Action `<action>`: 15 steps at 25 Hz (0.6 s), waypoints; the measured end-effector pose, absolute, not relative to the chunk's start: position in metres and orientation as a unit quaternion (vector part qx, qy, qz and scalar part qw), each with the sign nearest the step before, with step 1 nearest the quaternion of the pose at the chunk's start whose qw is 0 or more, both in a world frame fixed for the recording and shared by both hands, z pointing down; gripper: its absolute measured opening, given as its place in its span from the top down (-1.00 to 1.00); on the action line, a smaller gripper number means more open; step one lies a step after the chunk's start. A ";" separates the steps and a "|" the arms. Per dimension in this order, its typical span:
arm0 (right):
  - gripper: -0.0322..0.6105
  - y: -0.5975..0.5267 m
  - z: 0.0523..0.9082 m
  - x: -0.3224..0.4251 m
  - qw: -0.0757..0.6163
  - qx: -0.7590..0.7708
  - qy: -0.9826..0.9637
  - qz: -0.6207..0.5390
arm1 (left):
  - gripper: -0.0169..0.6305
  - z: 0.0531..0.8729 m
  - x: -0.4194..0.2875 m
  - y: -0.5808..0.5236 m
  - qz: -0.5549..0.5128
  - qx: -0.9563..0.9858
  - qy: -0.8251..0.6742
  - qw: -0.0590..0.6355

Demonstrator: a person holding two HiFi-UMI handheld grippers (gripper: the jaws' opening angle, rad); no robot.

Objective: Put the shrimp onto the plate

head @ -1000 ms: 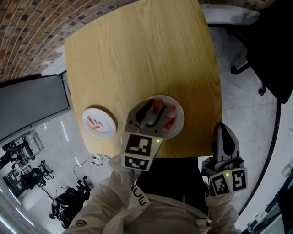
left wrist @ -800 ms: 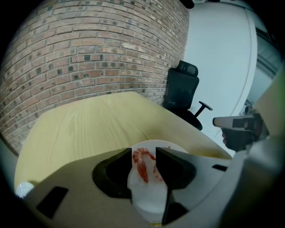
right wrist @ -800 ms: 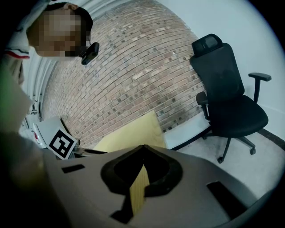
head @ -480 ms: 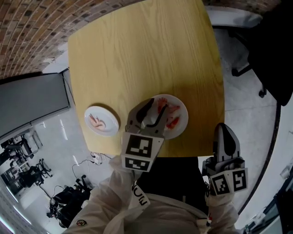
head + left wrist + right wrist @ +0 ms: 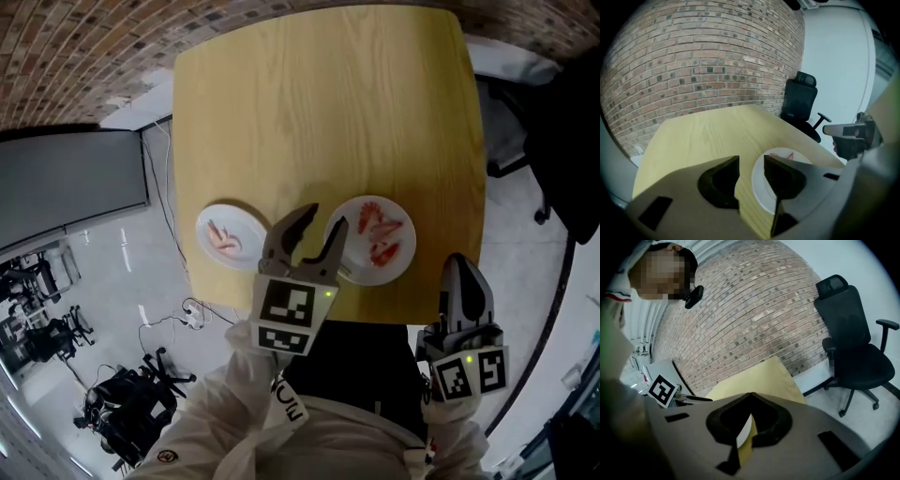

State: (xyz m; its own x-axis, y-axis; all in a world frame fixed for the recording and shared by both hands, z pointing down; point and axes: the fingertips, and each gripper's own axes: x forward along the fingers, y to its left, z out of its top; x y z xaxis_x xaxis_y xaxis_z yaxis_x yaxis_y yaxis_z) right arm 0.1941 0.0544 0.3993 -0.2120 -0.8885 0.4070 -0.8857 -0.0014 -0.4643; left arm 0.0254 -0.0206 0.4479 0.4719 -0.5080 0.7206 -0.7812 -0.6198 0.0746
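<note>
Since prev. frame, L claw (image 5: 322,221) came off the right plate (image 5: 370,274) & hung btwn both plates, jaws wide, empty. R claw (image 5: 459,262) stayed closed, lower right, off the bench (image 5: 328,103). Several shrimp (image 5: 380,234) lay on right plate; some remained on left plate (image 5: 246,223), so prob. mostly done.

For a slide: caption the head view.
Open left gripper between small plate and large plate, both holding shrimp; right gripper shut.
</note>
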 end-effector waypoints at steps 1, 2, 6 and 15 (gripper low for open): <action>0.82 0.052 0.398 0.188 0.001 -0.624 0.710 -0.326 | 0.44 0.447 0.017 -0.022 0.338 0.831 -0.392 0.202; 0.82 0.050 0.396 0.181 0.000 -0.620 0.714 -0.325 | 0.44 0.445 0.009 -0.023 0.336 0.829 -0.398 0.203; 0.82 0.042 0.394 0.156 -0.008 -0.603 0.729 -0.324 | 0.44 0.442 -0.021 -0.028 0.333 0.818 -0.422 0.204; 0.82 0.029 0.398 0.102 -0.024 -0.566 0.760 -0.320 | 0.44 0.450 -0.096 -0.025 0.333 0.779 -0.485 0.215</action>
State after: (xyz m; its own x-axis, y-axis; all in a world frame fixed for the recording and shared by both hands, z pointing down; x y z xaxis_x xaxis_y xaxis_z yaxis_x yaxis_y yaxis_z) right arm 0.1016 0.0293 0.3977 -0.3582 -0.8444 0.3984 -0.8751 0.1550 -0.4584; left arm -0.0964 -0.0249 0.4502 0.3070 -0.6129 0.7281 -0.8996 -0.4365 0.0118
